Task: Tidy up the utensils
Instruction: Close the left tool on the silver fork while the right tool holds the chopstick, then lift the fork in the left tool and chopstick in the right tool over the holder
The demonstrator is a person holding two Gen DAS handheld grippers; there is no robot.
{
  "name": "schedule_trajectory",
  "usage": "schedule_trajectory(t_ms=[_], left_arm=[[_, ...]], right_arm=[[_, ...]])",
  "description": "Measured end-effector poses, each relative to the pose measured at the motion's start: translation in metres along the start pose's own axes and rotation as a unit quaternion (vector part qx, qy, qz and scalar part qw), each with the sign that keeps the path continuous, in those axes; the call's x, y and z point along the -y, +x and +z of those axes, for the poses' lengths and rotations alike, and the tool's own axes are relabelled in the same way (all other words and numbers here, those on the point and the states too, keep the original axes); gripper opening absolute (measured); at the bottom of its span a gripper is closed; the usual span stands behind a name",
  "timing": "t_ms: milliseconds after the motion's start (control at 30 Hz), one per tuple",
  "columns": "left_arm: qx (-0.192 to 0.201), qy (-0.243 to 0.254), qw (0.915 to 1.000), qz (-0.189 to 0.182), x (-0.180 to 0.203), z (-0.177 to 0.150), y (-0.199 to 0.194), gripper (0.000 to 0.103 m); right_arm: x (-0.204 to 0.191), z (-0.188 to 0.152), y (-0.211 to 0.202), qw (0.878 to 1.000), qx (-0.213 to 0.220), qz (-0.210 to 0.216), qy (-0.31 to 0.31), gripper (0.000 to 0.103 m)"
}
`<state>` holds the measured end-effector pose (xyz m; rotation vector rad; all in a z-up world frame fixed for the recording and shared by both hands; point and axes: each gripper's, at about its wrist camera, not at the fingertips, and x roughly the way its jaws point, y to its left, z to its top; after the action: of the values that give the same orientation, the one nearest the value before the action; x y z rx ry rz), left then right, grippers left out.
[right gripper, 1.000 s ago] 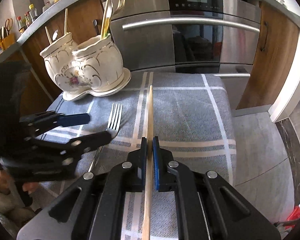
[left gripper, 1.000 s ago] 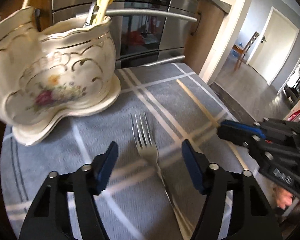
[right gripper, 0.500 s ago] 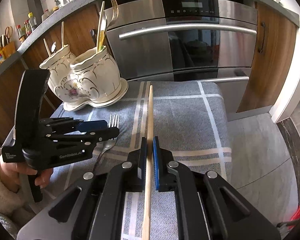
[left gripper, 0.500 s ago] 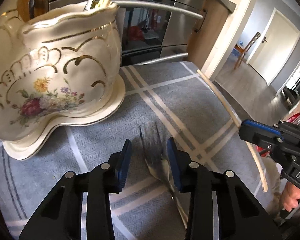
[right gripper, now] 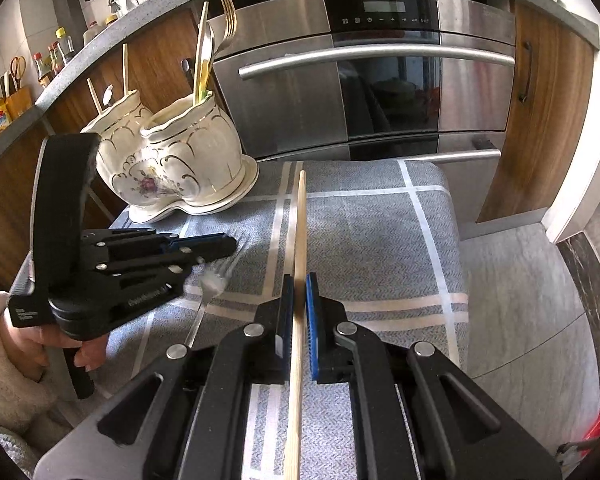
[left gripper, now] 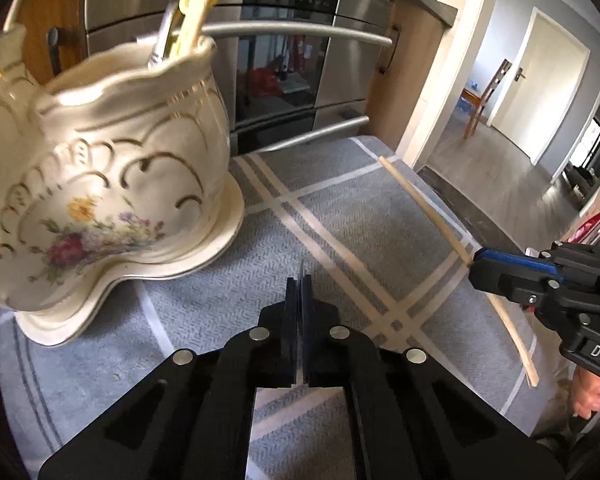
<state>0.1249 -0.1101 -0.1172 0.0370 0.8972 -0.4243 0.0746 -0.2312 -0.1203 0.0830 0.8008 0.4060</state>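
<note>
My left gripper (left gripper: 300,284) is shut on a silver fork (right gripper: 212,280), seen edge-on between its jaws and lifted off the cloth; the fork is blurred in the right wrist view. My right gripper (right gripper: 299,284) is shut on a wooden chopstick (right gripper: 299,232), held above the cloth and pointing toward the oven. The chopstick (left gripper: 424,208) and right gripper (left gripper: 480,264) show at right in the left wrist view. A cream floral double-pot utensil holder (left gripper: 100,184) stands to the left, holding a spoon, forks and chopsticks (right gripper: 204,60).
A grey plaid cloth (right gripper: 364,232) covers the small table. A steel oven (right gripper: 380,80) with bar handles stands behind it. Wooden cabinets flank it. A doorway and floor (left gripper: 500,160) lie to the right of the table edge.
My left gripper closed on the fork and raised it off the cloth. My right gripper stayed shut on the chopstick and lifted it slightly.
</note>
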Motion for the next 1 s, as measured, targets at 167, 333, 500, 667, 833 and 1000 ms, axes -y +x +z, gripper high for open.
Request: schedule_trajectory(t_ms=[167, 333, 500, 667, 833, 1000], left_arm=[[0.012, -0.007, 0.9999, -0.002, -0.003, 0.000, -0.010, 0.002], [0.055, -0.001, 0.9985, 0.004, -0.003, -0.007, -0.045, 0.002], [0.117, 0.006, 0.9929, 0.015, -0.007, -0.012, -0.092, 0.002], [0.183, 0.019, 0.9825, 0.033, -0.014, -0.020, -0.142, 0.002], [0.226, 0.020, 0.9724, 0.056, -0.024, -0.021, -0.178, 0.002], [0.259, 0.027, 0.9625, 0.077, -0.033, -0.008, -0.217, 0.002]], right_arm=[[-0.001, -0.001, 0.000, 1.000, 0.001, 0.003, 0.001, 0.006], [-0.001, 0.001, -0.007, 1.000, 0.021, 0.016, 0.008, 0.006], [-0.008, 0.009, -0.014, 0.999, 0.048, 0.026, 0.004, 0.006], [-0.023, 0.022, -0.020, 0.996, 0.076, 0.034, -0.006, 0.006], [-0.038, 0.038, -0.028, 0.993, 0.110, 0.039, -0.018, 0.006], [-0.055, 0.064, -0.036, 0.987, 0.147, 0.058, -0.028, 0.006]])
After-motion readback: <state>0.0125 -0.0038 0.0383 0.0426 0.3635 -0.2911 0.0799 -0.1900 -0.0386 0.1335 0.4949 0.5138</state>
